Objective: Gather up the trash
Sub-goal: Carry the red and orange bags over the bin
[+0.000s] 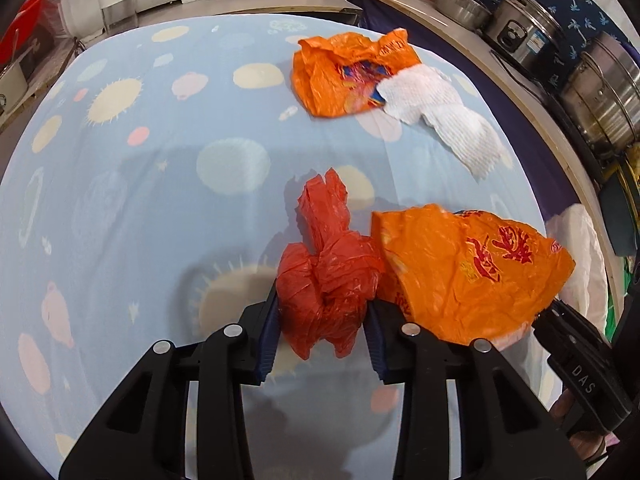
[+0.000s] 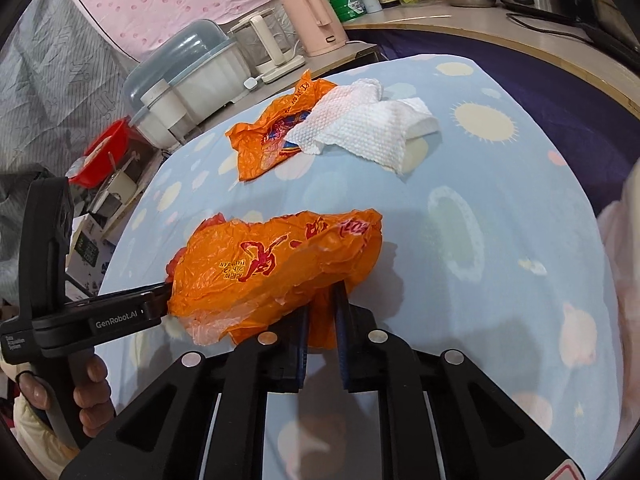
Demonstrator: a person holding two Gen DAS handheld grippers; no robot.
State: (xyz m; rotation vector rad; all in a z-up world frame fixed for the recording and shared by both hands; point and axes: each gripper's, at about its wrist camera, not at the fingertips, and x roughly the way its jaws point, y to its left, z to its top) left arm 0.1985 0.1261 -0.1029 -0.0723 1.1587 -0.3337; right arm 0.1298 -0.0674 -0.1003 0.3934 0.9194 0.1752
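Red bag (image 1: 328, 276): crumpled plastic, clamped between the pads of the left gripper (image 1: 323, 322), lifted off the blue cloth (image 1: 140, 208); one of its kind.
Near orange bag (image 2: 276, 268): just right of the red bag and touching it, pinched at its lower edge by the right gripper (image 2: 321, 312); likely bunched this way so both pieces go off together.
Left jaws: partly apart, pressing on the wad of red plastic between them.
Right jaws: nearly together, only thin orange film between the pads.
Far orange bag (image 1: 340, 76): well beyond the red bag, lying flat on the cloth, untouched.
Paper towel (image 1: 436, 120): beyond the red bag, one end overlapping the far orange bag, the rest spread on the cloth; loose, so probably left for a later pass.
Count of trash: one red bag, two orange bags, one paper towel; two pieces held, two still lying.
Hand (image 2: 86, 396): wrapped round the left gripper's handle, seen from the right wrist.
Pink kettle (image 2: 316, 20): on the counter far behind the red bag, among bottles and pots.
Where trash goes: no bin in view; cannot tell.
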